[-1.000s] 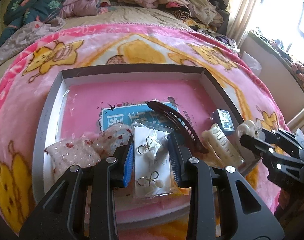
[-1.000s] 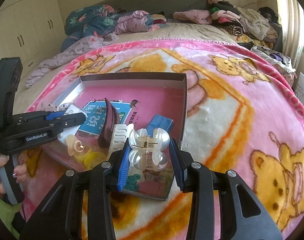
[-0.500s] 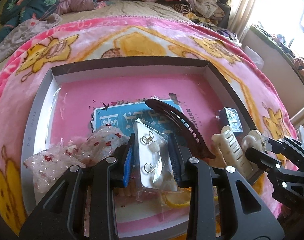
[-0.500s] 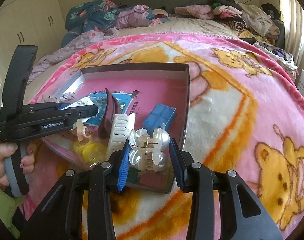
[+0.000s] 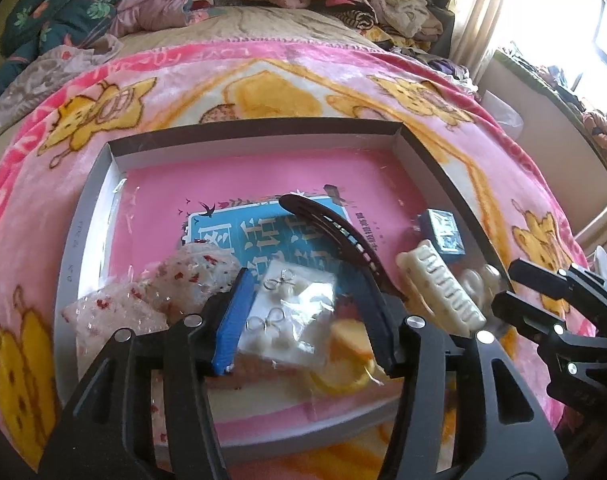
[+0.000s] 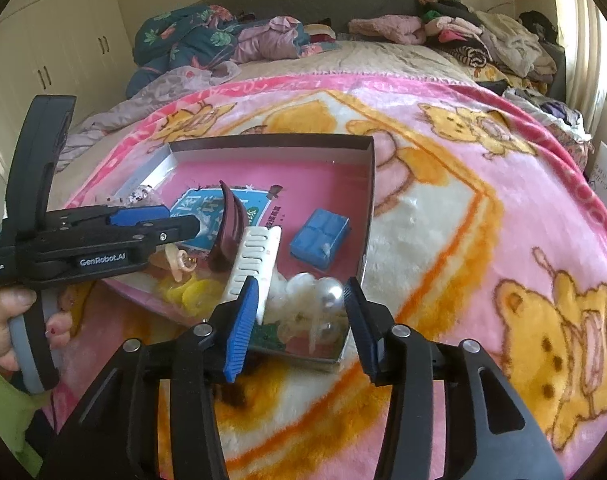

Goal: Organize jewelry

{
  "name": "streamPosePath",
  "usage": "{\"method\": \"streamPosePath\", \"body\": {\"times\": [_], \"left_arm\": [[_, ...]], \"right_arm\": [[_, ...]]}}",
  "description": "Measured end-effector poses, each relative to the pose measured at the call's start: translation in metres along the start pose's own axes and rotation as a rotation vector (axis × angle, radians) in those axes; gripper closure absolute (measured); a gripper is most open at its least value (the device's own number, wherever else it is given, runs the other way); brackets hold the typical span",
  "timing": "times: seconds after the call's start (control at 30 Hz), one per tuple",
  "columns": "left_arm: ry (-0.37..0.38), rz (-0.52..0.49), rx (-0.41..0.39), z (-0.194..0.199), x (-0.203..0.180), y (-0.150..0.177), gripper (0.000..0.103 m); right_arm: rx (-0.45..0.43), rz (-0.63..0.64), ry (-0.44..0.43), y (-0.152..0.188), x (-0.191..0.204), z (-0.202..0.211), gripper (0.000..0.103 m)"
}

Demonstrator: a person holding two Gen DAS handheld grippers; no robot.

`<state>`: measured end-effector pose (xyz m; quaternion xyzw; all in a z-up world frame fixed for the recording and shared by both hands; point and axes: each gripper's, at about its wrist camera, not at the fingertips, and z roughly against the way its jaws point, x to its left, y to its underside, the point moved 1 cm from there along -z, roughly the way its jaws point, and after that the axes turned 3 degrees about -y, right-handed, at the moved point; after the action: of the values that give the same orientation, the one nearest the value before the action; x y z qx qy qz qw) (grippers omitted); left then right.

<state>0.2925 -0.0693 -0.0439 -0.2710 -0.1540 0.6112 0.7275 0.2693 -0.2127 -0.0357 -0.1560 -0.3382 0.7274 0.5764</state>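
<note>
A shallow grey tray (image 5: 243,136) with a pink floor lies on the pink blanket. My left gripper (image 5: 303,320) hangs over its near edge, jaws opening. A clear bag of bow earrings (image 5: 291,312) lies flat in the tray between the pads, which stand off it. In the right wrist view my right gripper (image 6: 301,316) is over the tray's (image 6: 369,200) near right corner, jaws opening. A pearl hair claw (image 6: 315,300) rests there between the pads, untouched. The left gripper (image 6: 183,218) reaches in from the left, held by a hand.
Also in the tray: a dark curved hair clip (image 5: 335,236), a white comb clip (image 5: 439,284), a small blue box (image 5: 445,232), a glittery red-dotted scrunchie (image 5: 175,284) and yellow slice-shaped clips (image 5: 347,360). Piled clothes line the far end of the bed.
Both grippers have opened. The earring bag, held tilted before, now lies flat in the tray. The pearl claw has dropped from the right pads into the tray corner.
</note>
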Motion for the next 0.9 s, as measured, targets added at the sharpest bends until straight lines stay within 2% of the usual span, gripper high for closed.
{"method": "streamPosePath", "body": {"times": [0.07, 0.3, 0.6, 0.77, 0.9], "left_arm": [[-0.003, -0.003, -0.007, 0.006, -0.003, 0.001, 0.051], [-0.001, -0.012, -0.045, 0.036, -0.011, 0.008, 0.049], [-0.011, 0.006, -0.121, 0.088, -0.016, 0.033, 0.048], [-0.024, 0.023, -0.145, 0.111, -0.015, 0.052, 0.047], [-0.033, 0.025, -0.161, 0.126, -0.015, 0.066, 0.047]], "right_arm": [[-0.007, 0.0, 0.003, -0.001, 0.001, 0.005, 0.054], [-0.054, 0.001, -0.005, 0.002, 0.006, 0.033, 0.048], [-0.113, 0.015, -0.017, 0.017, 0.021, 0.075, 0.033], [-0.144, 0.022, -0.022, 0.028, 0.029, 0.096, 0.019], [-0.161, 0.032, -0.007, 0.039, 0.037, 0.108, 0.015]]}}
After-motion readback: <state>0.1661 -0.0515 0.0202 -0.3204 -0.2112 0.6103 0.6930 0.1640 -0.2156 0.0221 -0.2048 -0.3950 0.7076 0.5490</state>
